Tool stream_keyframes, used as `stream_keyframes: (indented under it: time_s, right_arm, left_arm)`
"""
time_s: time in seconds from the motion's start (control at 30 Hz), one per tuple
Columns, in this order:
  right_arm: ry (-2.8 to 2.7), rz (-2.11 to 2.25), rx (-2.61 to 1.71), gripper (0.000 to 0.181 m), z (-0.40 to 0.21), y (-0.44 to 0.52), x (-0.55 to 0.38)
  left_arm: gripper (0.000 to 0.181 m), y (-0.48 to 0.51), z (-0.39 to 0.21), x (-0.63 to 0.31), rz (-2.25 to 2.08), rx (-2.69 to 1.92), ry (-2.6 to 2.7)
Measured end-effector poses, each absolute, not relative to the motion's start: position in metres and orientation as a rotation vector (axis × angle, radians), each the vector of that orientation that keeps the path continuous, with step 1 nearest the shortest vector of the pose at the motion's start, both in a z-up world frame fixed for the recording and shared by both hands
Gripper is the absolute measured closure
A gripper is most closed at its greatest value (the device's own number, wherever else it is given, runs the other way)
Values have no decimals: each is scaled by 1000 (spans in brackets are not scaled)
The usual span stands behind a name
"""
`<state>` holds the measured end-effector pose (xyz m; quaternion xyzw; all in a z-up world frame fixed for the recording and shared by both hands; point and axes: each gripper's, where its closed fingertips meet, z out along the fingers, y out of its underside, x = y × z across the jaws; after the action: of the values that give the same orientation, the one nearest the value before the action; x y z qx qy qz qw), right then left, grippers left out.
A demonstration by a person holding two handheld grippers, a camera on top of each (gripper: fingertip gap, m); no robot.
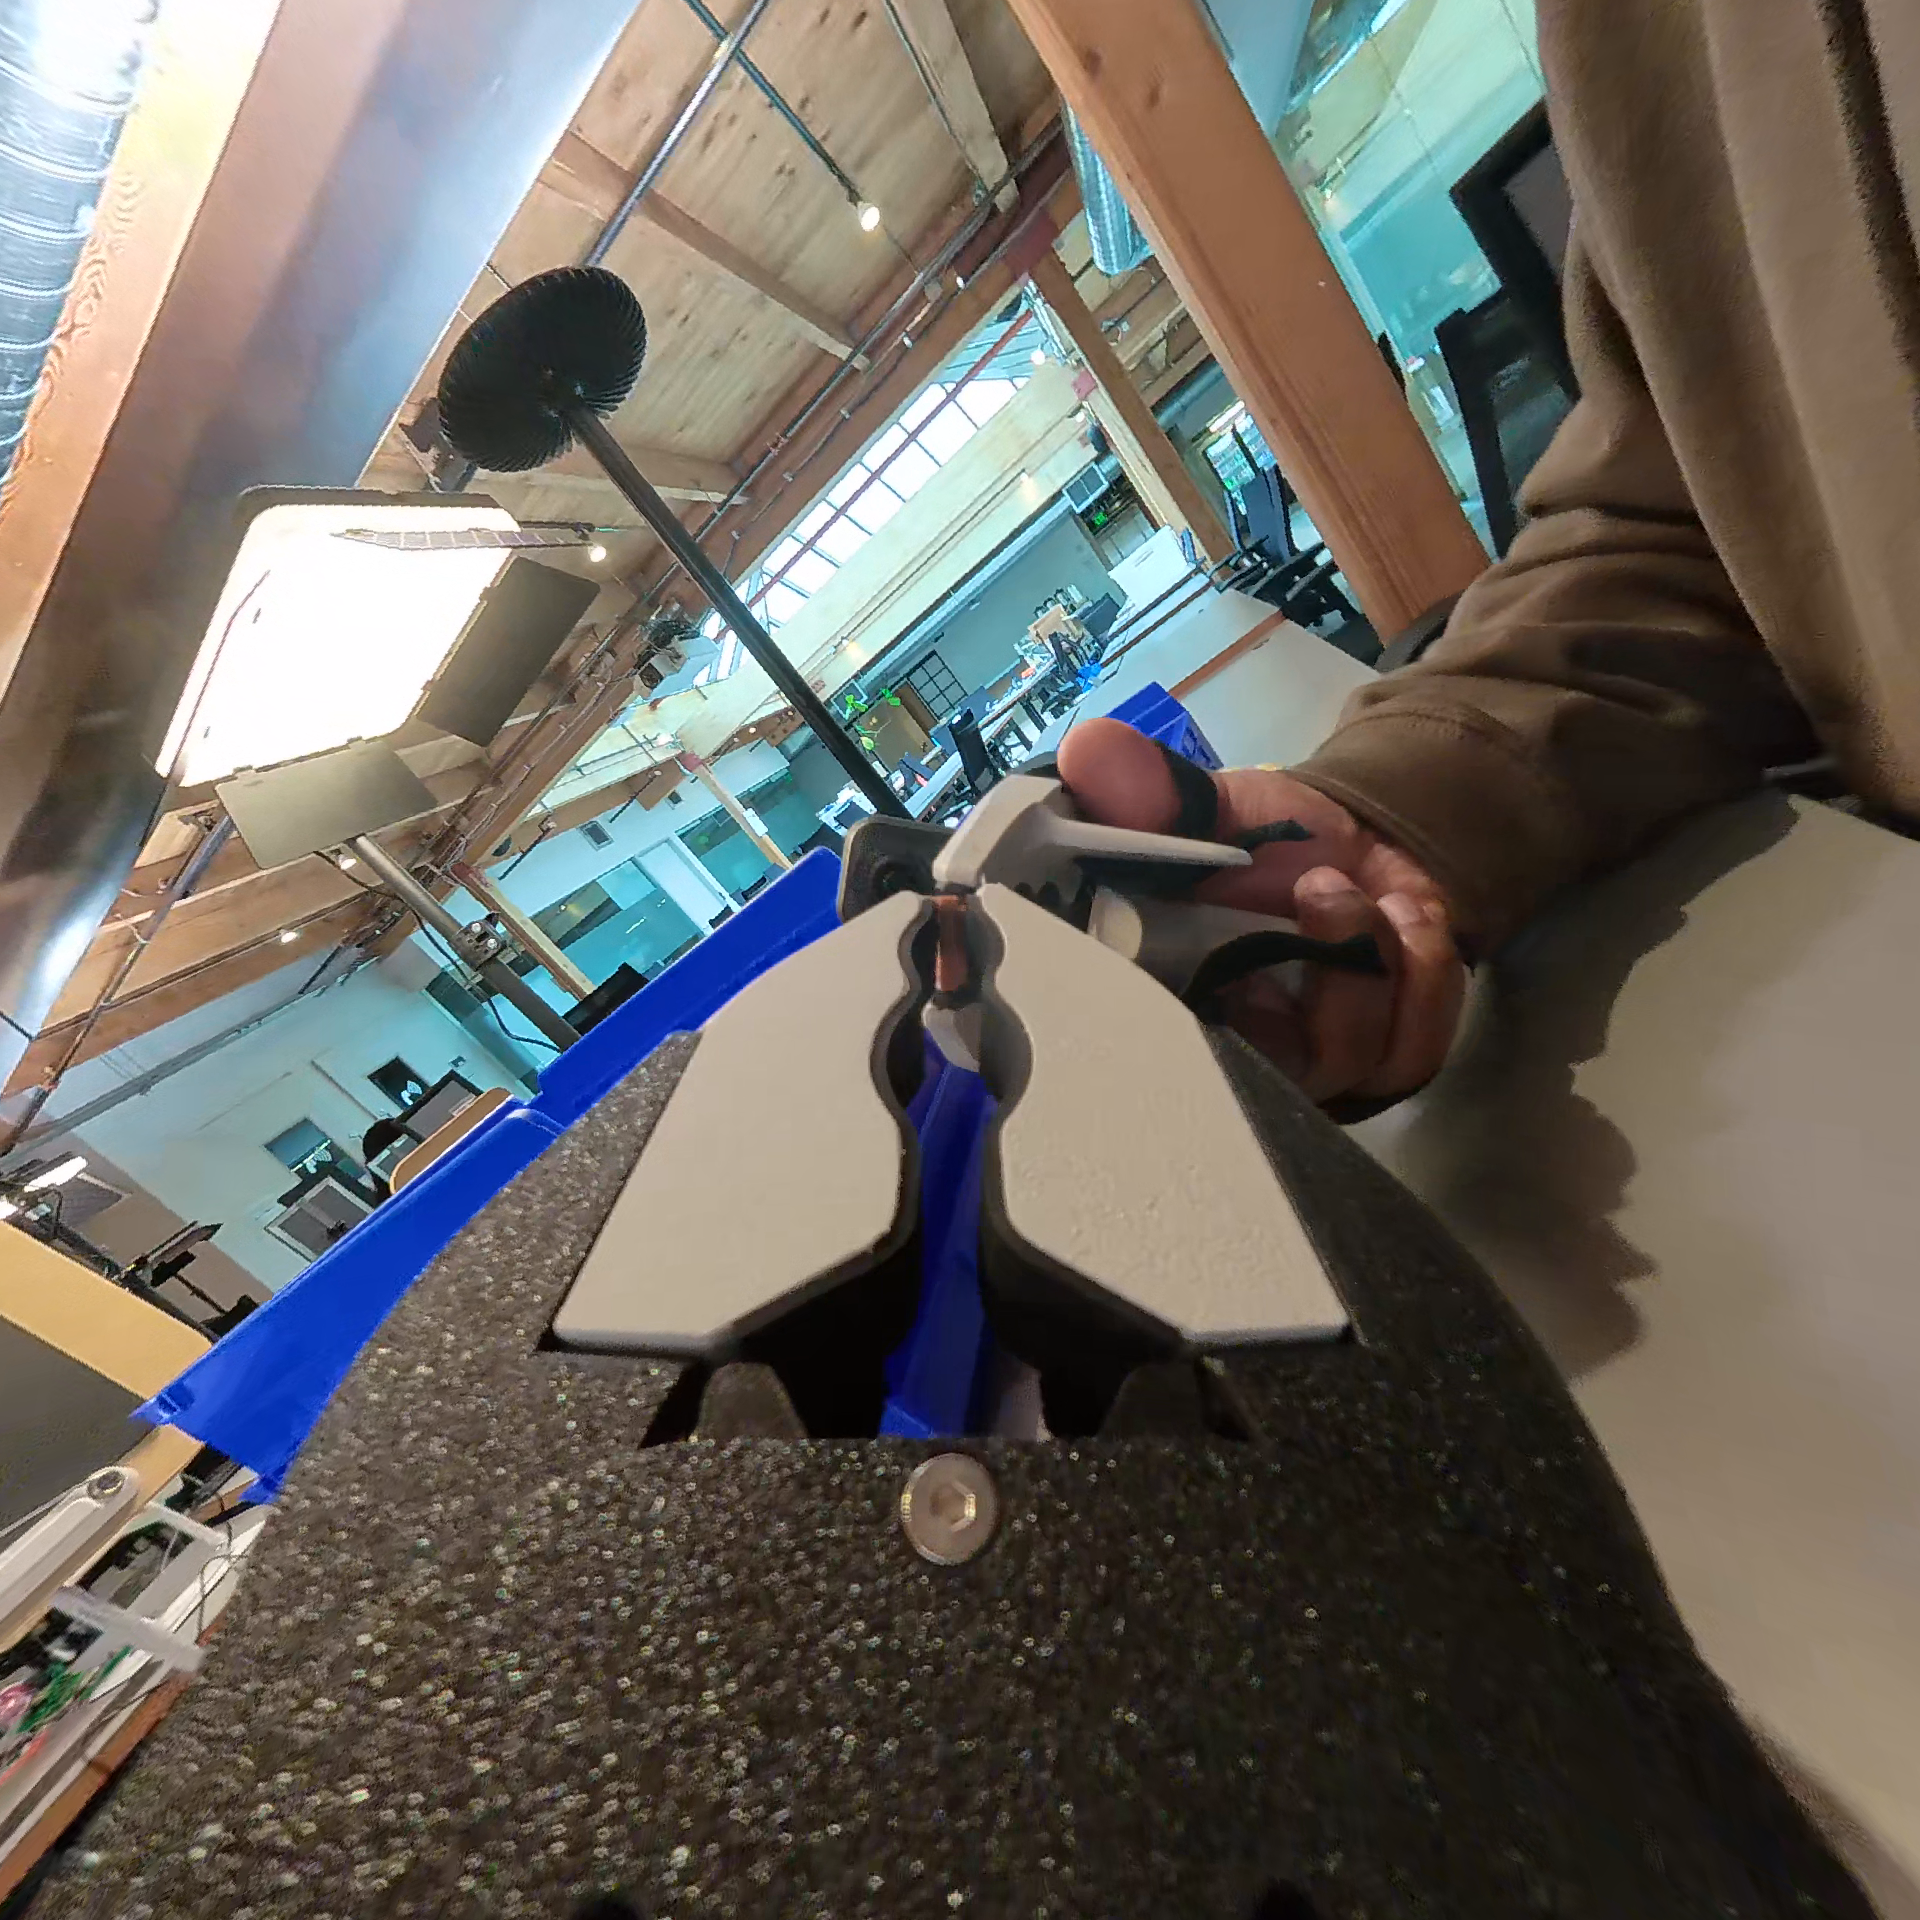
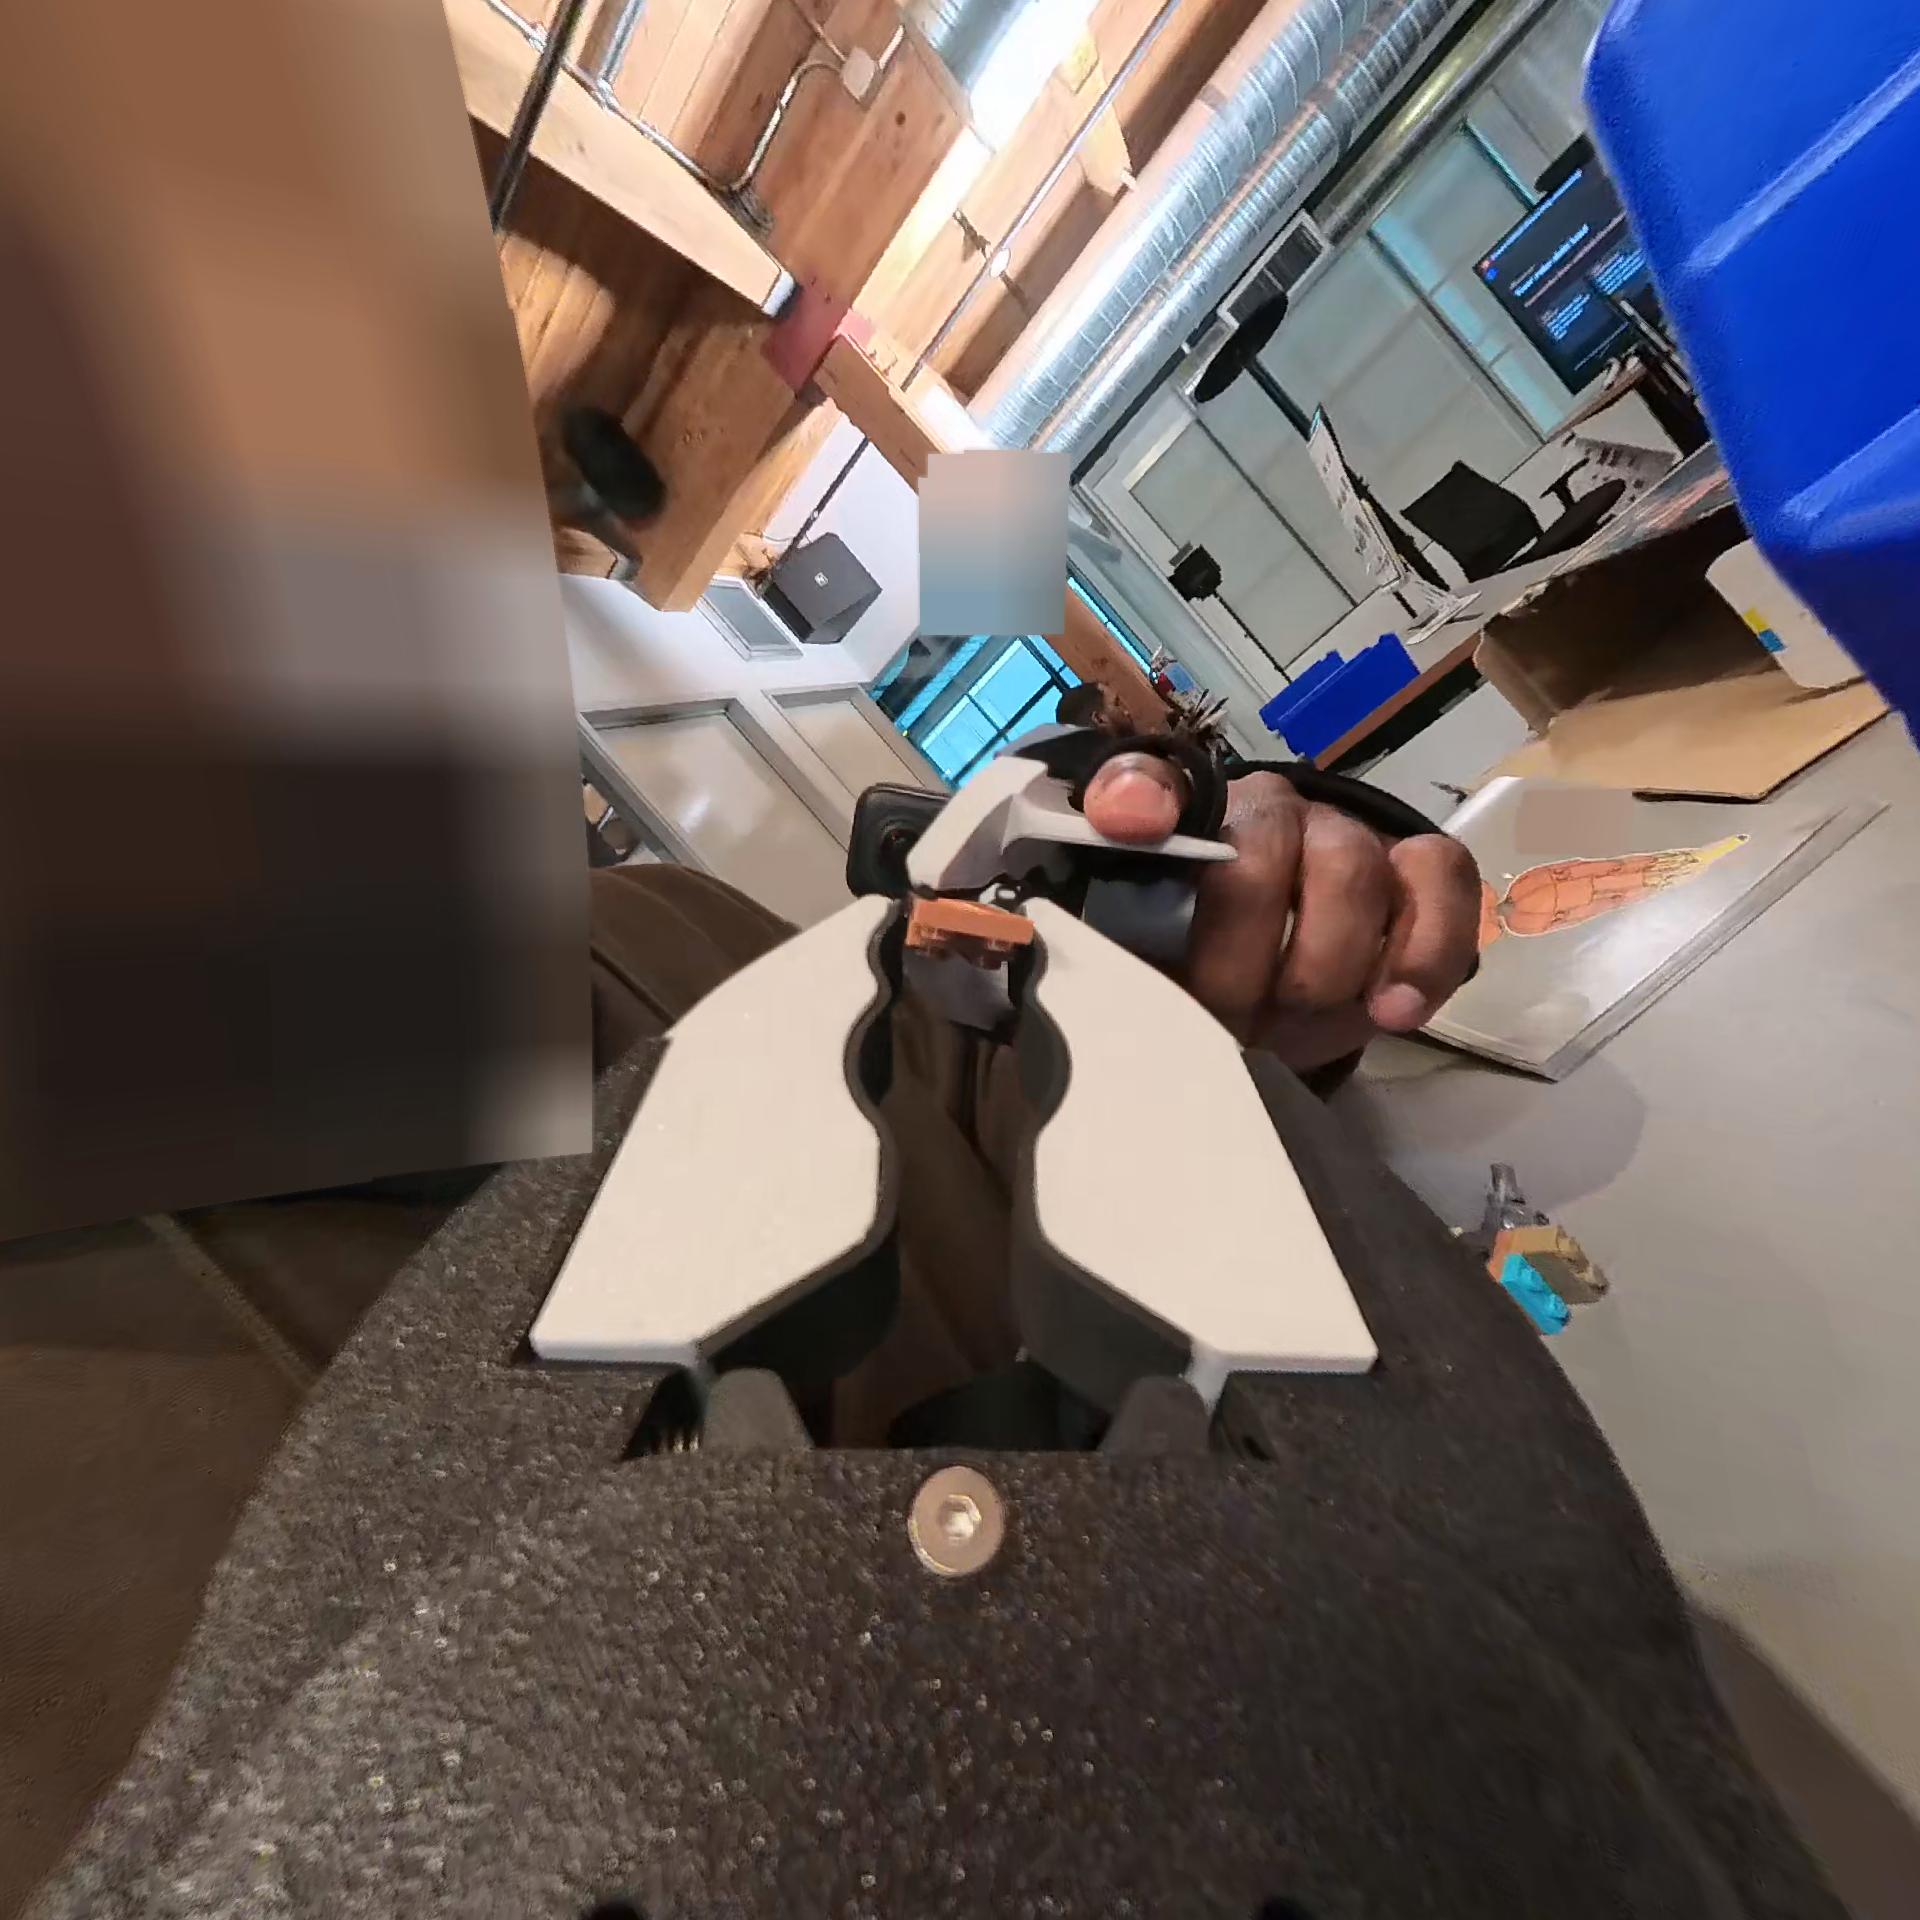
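Both tools meet at one small orange-brown piece point(image 2: 966, 925) at centre frame. The right gripper point(image 2: 961, 920) has its jaws nearly closed, pinching the flat piece across its ends, with a grey part point(image 2: 971, 987) hanging just under it. In the left wrist view the left gripper point(image 1: 951, 904) has its jaws almost touching and nips the same piece, seen edge-on, between the tips. Each view shows the opposite tool and the hand point(image 1: 1320, 914) holding it just beyond the tips. Blue bins point(image 1: 665, 997) stand at left on the table point(image 1: 1662, 1247). A small multicoloured block cluster point(image 2: 1538, 1262) lies lower right. Writing shows only on a monitor point(image 2: 1558, 281) upper right; an illustrated board point(image 2: 1621, 935) lies at right.
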<state>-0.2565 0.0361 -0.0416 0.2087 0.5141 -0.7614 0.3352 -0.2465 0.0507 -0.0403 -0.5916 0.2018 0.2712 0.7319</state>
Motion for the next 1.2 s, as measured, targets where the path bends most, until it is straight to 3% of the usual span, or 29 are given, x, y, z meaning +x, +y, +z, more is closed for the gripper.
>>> stream_keyframes:
  time_s: [0.7, 1.2]
  right_arm:
    - [1987, -1979, 531, 163, -99, 53, -267]
    - [2166, -1945, 448, 163, -111, 55, -262]
  left_arm:
    - [175, 63, -93, -262, 59, -1672, 170]
    - [175, 63, -100, -258, -313, -1700, -8]
